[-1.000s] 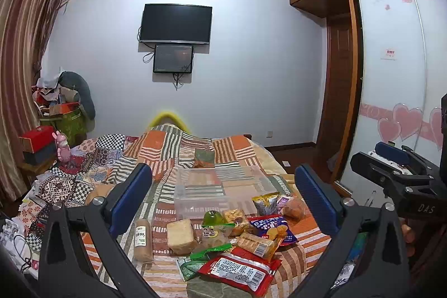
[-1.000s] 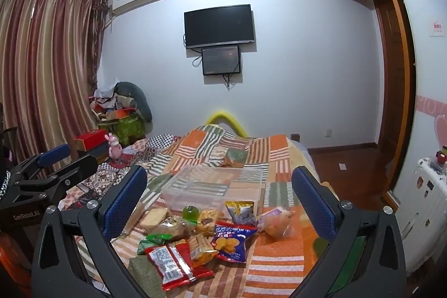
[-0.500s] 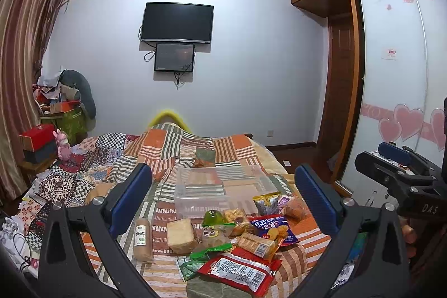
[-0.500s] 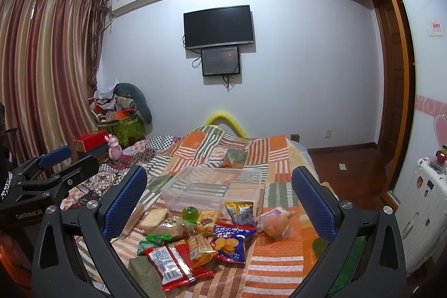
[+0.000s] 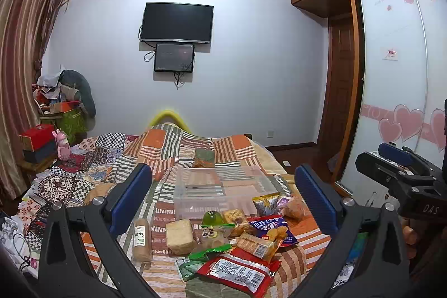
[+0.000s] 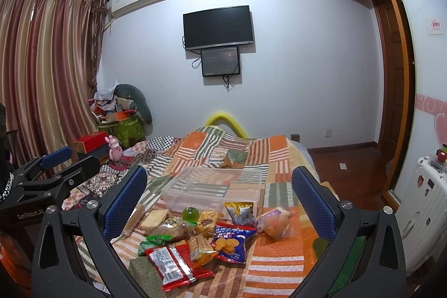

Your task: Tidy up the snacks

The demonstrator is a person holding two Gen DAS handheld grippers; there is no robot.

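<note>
Both views are taken from the near end of the bed (image 5: 178, 150), low above it, and are aimed along it toward the far wall and its television (image 5: 177, 22). The left wrist view is set to the left, so the right gripper (image 5: 402, 172) is caught at its right edge; the right wrist view catches the left gripper (image 6: 53, 169) at its left edge. The snack pile (image 6: 195, 231), the clear box (image 6: 215, 187) and the television are shared by both, at middle distance.

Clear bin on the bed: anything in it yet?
Empty. Through the clear bin only the bedspread pattern shows; every snack lies outside, in front of it.
</note>
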